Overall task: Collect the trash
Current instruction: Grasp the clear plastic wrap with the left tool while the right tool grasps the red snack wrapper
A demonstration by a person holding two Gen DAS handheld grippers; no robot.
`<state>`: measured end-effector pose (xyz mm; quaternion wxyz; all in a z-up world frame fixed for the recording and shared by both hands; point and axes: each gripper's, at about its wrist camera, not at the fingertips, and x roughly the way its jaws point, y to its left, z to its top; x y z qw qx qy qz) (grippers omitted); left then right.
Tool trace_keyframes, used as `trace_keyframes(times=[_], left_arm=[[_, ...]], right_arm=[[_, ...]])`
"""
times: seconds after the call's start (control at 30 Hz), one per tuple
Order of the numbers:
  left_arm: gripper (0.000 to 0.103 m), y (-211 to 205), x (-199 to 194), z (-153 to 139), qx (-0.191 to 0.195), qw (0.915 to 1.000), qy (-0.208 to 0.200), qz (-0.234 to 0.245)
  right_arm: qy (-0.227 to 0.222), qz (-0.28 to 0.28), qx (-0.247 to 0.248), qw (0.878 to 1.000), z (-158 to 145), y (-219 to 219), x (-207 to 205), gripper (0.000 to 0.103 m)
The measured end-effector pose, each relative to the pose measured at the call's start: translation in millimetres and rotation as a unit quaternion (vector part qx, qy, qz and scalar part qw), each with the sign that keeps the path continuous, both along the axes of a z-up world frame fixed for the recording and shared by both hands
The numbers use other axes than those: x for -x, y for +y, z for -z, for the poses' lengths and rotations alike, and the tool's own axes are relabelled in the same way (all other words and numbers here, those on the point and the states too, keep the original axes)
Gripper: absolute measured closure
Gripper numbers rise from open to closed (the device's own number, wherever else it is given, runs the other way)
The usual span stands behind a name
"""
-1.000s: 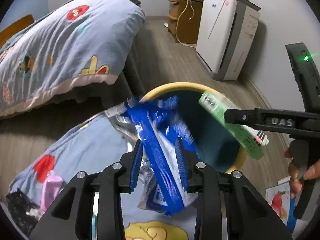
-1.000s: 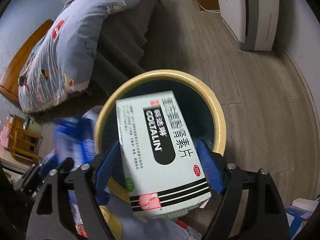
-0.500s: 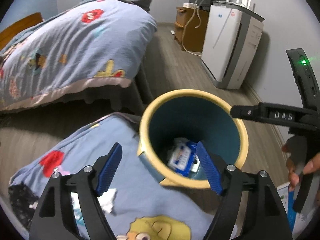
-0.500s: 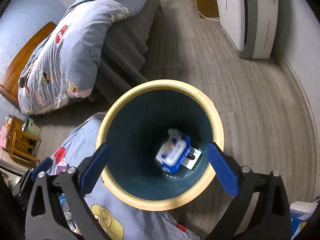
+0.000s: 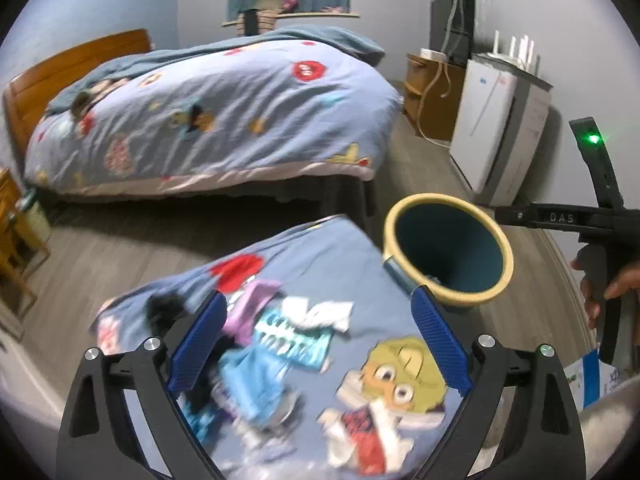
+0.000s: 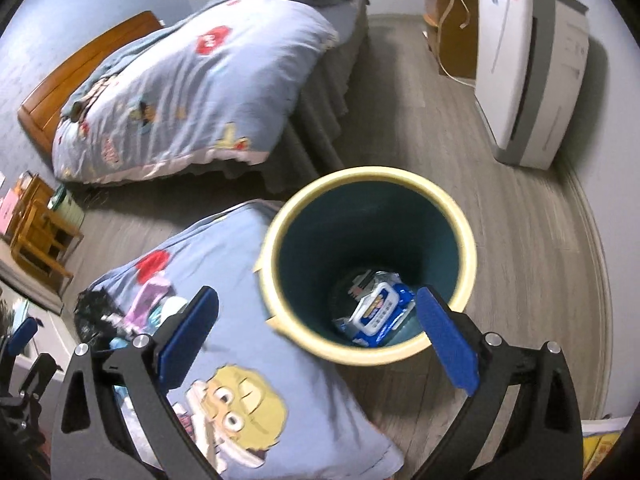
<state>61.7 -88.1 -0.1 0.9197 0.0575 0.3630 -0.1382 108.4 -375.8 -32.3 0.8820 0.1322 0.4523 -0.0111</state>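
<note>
Left wrist view: the left gripper [image 5: 318, 344] has just been opening and now stands wide with nothing between its jaws. It hangs over a blurred heap of trash [image 5: 276, 344] on a cartoon-print cloth [image 5: 328, 256]; the bin [image 5: 448, 252] stands just right of the cloth. The right gripper's frame at far right reads "DAS". The drop looks done; the next move calls for coming down on a wrapper in the heap.

Right wrist view: the right gripper [image 6: 316, 344] is spread wide and empty above the bin's near rim [image 6: 360, 354]. Inside lies a blue-and-white pack [image 6: 378, 314] with something dark beside it; their print is unreadable.
</note>
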Motion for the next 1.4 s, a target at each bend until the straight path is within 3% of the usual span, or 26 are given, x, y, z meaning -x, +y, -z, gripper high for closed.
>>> trace_keyframes(times=[0.17,0.27,0.5,0.73,0.83,0.93,1.03,1.07,1.2,1.3,1.37,1.4], left_arm=[[0.01,39,39,11,0.0,0.9993,0.005,-0.037],[0.01,59,61,30,0.015,0.9982,0.028,-0.051],[0.01,90,87,80,-0.005,0.994,0.075,-0.08],[0.011,79,97,117,-0.035,0.9916,0.115,-0.048],[0.016,71,97,127,-0.052,0.9904,0.125,-0.028],[0.029,65,94,139,-0.056,0.9877,0.146,-0.013],[0.054,63,90,150,-0.062,0.984,0.167,-0.004],[0.069,64,89,152,-0.061,0.9829,0.174,-0.003],[0.084,73,85,150,-0.052,0.9833,0.174,-0.014],[0.087,82,83,143,-0.041,0.9857,0.161,-0.026],[0.088,86,83,138,-0.039,0.9873,0.151,-0.033],[0.088,88,82,135,-0.038,0.9882,0.144,-0.038]], right_arm=[[0.015,-0.02,-0.009,1.0,8,43,25,0.006],[0.028,-0.036,0.019,0.999,19,71,40,0.006],[0.067,-0.043,0.005,0.997,57,118,67,0.006],[0.101,-0.05,-0.012,0.994,90,145,81,0.008],[0.111,-0.056,-0.024,0.992,97,152,83,0.02],[0.119,-0.074,-0.036,0.989,102,161,83,0.038],[0.124,-0.098,-0.05,0.986,107,174,83,0.051],[0.126,-0.106,-0.056,0.985,109,179,82,0.053],[0.135,-0.131,-0.053,0.981,117,196,78,0.056],[0.142,-0.148,-0.041,0.978,126,208,74,0.059],[0.151,-0.159,-0.039,0.975,133,214,71,0.076],[0.154,-0.163,-0.038,0.974,135,216,71,0.091]])
